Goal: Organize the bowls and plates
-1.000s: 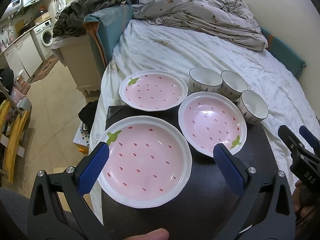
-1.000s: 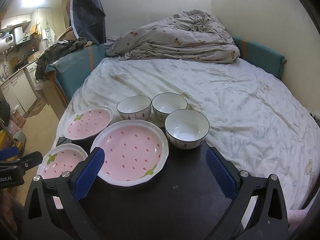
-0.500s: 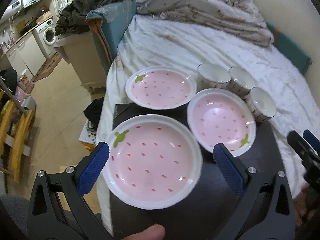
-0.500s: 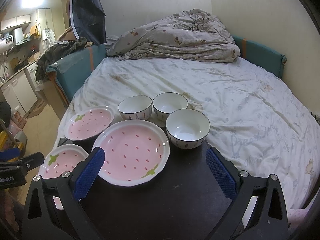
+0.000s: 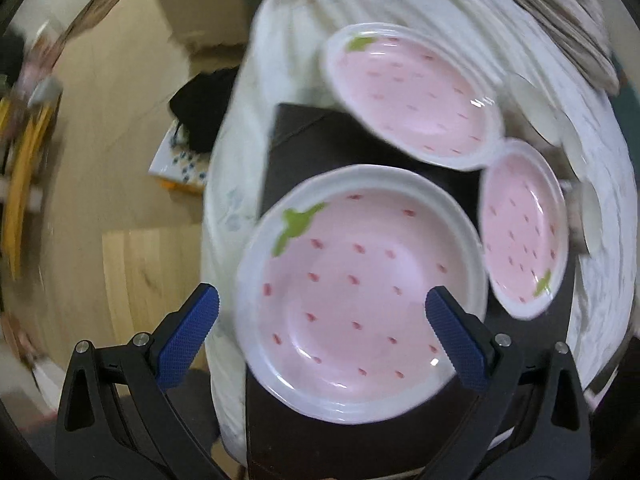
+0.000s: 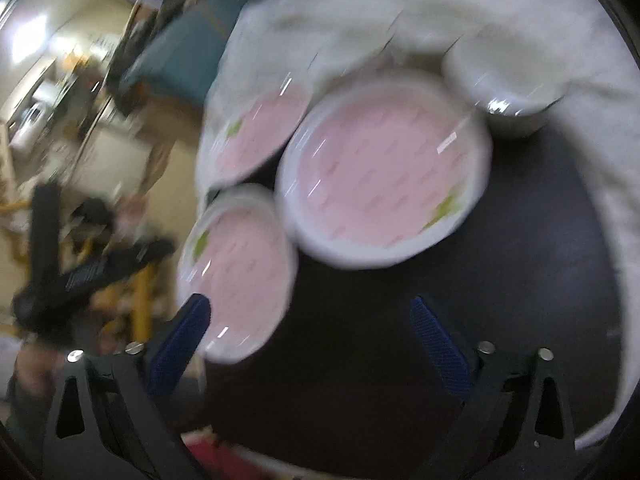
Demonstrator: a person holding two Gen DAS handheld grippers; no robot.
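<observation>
With both grippers' fingers wide and empty, the left gripper (image 5: pixel 322 330) hovers over the near pink strawberry-patterned ceramic plate (image 5: pixel 360 292), which overhangs the dark surface (image 5: pixel 308 140) and could tip floorward if clipped.

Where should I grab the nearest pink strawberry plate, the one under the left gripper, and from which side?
Take the nearest pink strawberry-patterned ceramic plate by its raised white rim, probably at the left edge overhanging the dark table. It lies flat, so one finger goes under the lip and one on top.
</observation>
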